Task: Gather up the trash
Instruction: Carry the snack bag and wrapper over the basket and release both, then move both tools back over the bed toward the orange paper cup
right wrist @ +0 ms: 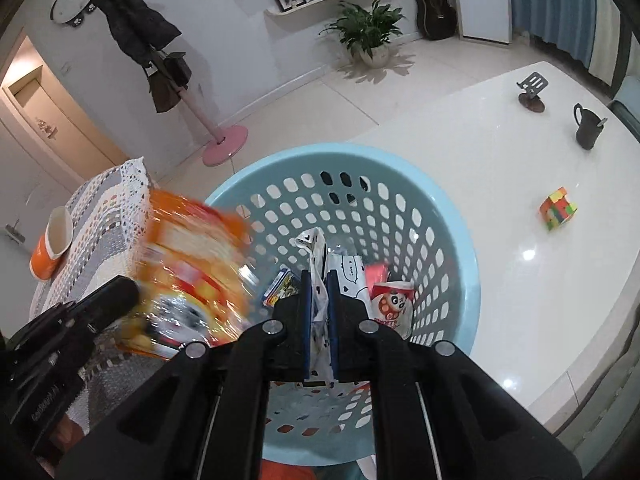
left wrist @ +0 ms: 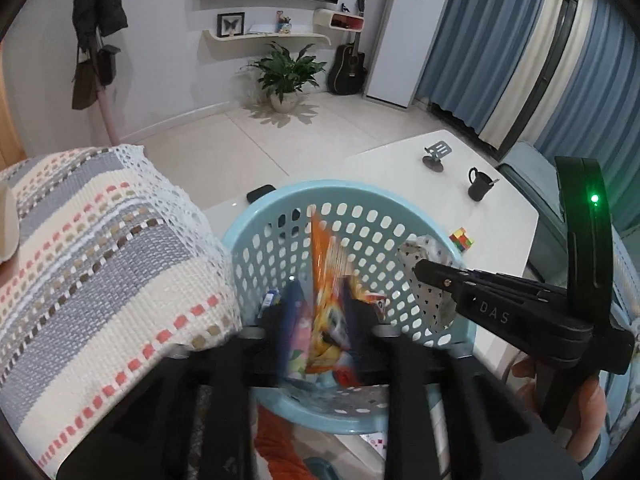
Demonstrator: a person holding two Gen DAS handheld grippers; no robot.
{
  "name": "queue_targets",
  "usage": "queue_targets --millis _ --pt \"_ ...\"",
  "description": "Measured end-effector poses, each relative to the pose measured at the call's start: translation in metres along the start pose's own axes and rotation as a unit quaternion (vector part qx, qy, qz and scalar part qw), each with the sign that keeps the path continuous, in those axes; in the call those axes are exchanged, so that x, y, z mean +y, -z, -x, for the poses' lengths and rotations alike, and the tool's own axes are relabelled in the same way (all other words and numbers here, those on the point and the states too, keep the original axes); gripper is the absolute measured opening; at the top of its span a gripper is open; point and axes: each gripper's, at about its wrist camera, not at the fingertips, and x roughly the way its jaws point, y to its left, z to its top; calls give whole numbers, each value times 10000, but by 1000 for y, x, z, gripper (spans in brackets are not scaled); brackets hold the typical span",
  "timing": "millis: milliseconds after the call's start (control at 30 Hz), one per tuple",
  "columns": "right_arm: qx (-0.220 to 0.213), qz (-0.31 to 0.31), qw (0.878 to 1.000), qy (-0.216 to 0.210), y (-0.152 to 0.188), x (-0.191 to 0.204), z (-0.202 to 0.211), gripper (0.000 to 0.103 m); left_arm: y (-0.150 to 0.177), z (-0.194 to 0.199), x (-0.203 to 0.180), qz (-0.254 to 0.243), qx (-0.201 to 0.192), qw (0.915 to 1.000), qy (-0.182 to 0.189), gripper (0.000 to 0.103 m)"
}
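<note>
White glossy table (right wrist: 500,168) w/ a light-blue perforated plastic basket (right wrist: 452,216) at its edge. Drop-off step: left gripper (left wrist: 316,320) jaws partly open, blurred orange snack wrapper (left wrist: 326,280) betw. them over the basket, likely slipping free. Right gripper (right wrist: 319,316) nearly closed, pinching white dotted wrapper (right wrist: 318,280) above basket. Next: right jaws need to open.

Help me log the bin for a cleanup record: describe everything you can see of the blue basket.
The blue basket is a round, light blue tub that looks like plastic, with a smooth broad rim and walls pierced by rows of oval holes. It stands upright at the edge of the white table, beside a knitted striped cloth. Inside lie several snack wrappers, one showing a cartoon panda. Both grippers hang over its opening.
</note>
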Motion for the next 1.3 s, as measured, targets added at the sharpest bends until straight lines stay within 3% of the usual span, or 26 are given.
queue_targets --millis 67,133,200,500,800,1133,1300 --pt "-13 33 10000 23 3 7 3 16 1 6 0 -2 -62 10000 49 45" --pt "-48 43 10000 -14 5 10 6 31 3 12 1 46 -113 9999 90 63" --pt "-99 63 9999 3 4 11 8 42 5 23 8 115 -203 9996 129 68" --pt "-336 383 9986 -150 3 42 30 43 15 64 23 392 -520 9978 158 70" --pt "-716 1080 9905 -469 5 119 56 51 25 123 62 774 -1022 9918 -27 74" --pt "-1019 1994 9699 -957 19 235 49 59 53 192 136 962 -1497 9810 -767 74" --pt "-1226 2386 9593 -881 24 286 27 59 57 209 195 1276 -1511 9741 -1093 74"
